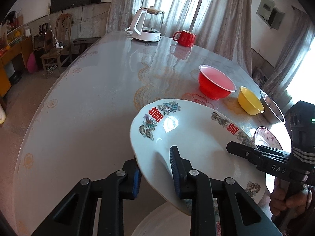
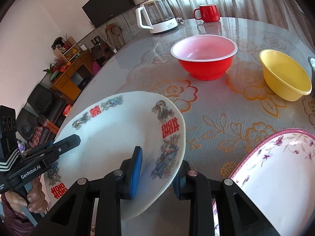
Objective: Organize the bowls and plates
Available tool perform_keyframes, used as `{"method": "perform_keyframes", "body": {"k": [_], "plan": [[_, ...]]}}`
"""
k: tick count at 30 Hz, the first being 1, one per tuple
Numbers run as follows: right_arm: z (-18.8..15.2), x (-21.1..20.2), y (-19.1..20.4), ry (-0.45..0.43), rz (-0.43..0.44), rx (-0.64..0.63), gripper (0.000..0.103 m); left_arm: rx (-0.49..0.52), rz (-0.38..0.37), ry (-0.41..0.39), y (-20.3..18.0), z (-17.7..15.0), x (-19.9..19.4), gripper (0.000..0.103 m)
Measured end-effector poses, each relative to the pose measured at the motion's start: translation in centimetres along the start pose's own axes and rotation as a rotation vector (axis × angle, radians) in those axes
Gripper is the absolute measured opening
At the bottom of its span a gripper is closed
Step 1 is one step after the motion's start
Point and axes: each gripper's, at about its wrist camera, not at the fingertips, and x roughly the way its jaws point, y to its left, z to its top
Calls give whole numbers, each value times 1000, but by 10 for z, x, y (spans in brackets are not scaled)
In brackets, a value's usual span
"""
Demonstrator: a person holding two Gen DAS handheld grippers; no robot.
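Note:
A white plate with red characters and dragon prints is held tilted above the table by both grippers. My left gripper is shut on its left rim; it also shows at the left of the right wrist view. My right gripper is shut on its right rim; it shows at the right of the left wrist view. A pink-rimmed floral plate lies at the right. A red bowl, a yellow bowl and a steel bowl stand behind.
A round table with a glossy lace-pattern cover. A white electric kettle and a red mug stand at its far edge. A white plate lies below the held one. Curtains, chairs and a cabinet lie beyond.

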Motion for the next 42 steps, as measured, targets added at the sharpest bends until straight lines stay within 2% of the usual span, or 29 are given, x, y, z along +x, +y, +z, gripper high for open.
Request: {"method": "perform_keyframes", "body": {"k": [11,16,23,29,35,42], "plan": [[-9,-29,-2,-66,21,-4,27,28,-16,-75,-24,-11,-29,28],[-22,-52,-9,-99,22,3,27,34,-53,-95,-41,-17,-40,28],[-37,-83,-23,-139,18,22,27,100,-78,-137,-81,-26,-55,29],[-54,-109,-50,-164,-20,68,27,128,-155,-103,-115,-31,-46,29],[-77,-136,-81,-180,-97,126,27,162,-229,-51,-155,-39,-30,30],[-96,-148,-116,-163,-168,207,27,178,-267,22,-183,-48,-7,31]]}}
